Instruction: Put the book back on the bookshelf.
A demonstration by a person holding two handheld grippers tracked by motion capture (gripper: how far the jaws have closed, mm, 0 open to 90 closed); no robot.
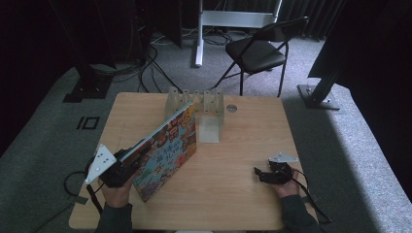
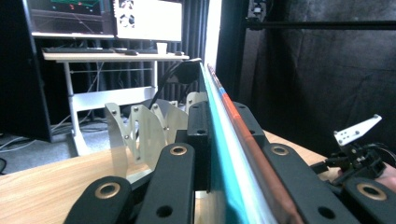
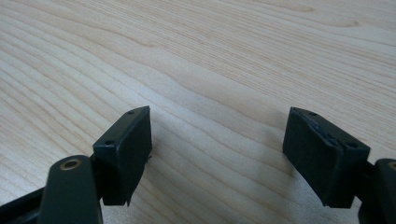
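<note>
A colourful picture book (image 1: 167,150) stands tilted on its lower edge on the wooden table (image 1: 243,136), its top leaning toward a pale slotted rack (image 1: 197,104) at the back centre. My left gripper (image 1: 132,156) is shut on the book's near-left edge. In the left gripper view the book's thin edge (image 2: 229,140) runs up between the jaws of the left gripper (image 2: 219,116), with the rack (image 2: 140,135) just beyond. My right gripper (image 1: 260,174) rests low at the table's right, open. Its jaws in the right gripper view (image 3: 217,144) stand wide apart over bare wood (image 3: 210,56).
A clear base plate (image 1: 210,130) lies in front of the rack, and a small round disc (image 1: 231,108) sits beside it. A black folding chair (image 1: 257,48) and a white stand leg (image 1: 198,43) stand behind the table. A desk with monitors (image 2: 112,56) is farther off.
</note>
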